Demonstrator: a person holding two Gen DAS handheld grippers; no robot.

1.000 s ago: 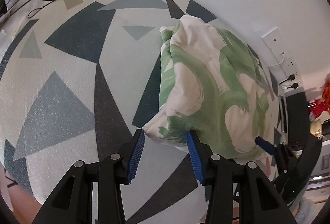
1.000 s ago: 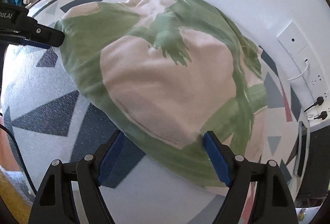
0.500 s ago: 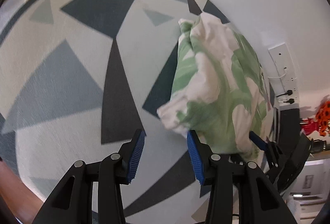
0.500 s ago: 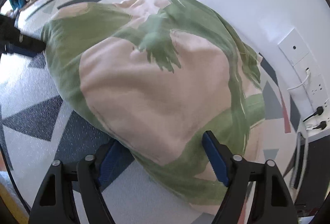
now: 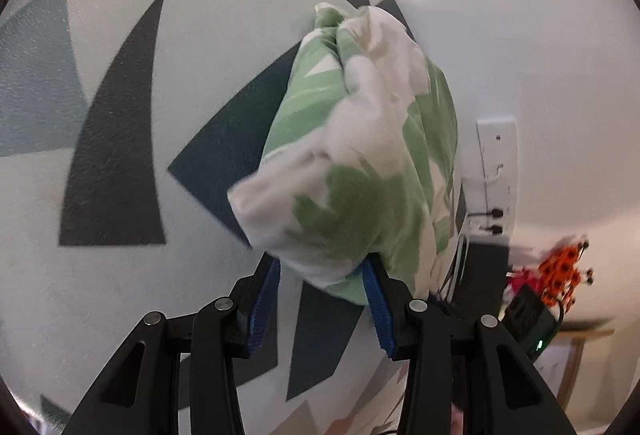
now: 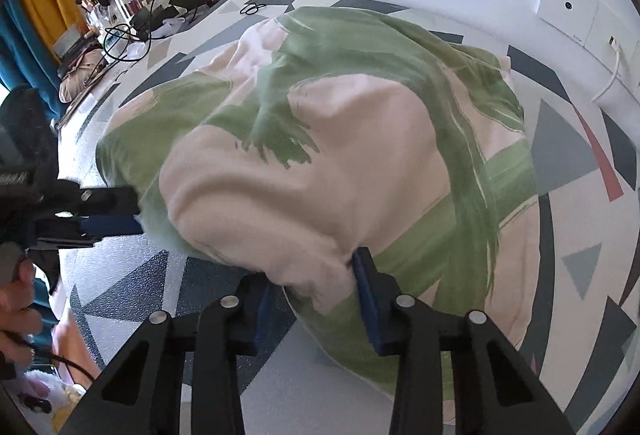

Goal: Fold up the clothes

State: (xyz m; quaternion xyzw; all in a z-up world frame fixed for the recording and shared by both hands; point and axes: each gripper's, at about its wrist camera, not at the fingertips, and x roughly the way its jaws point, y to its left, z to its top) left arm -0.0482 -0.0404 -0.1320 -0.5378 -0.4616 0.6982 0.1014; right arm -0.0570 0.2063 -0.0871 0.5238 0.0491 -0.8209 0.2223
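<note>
Green-and-cream leaf-print cloth garment (image 6: pixel 340 155) lies bunched on my geometric-patterned bedspread (image 5: pixel 120 115); my right gripper (image 6: pixel 316 291) has just been closing and pinches its near edge, my left gripper (image 5: pixel 320 299) pinches a corner; no legible writing

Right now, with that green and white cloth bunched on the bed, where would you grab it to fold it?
By its near corners, coming in low from the near edge. The cloth is puffed up in the middle, but its corners stick out thin and flat. The right gripper, whose jaws have just been closing, pinches one corner; the left gripper has the other corner between its jaws.
</note>
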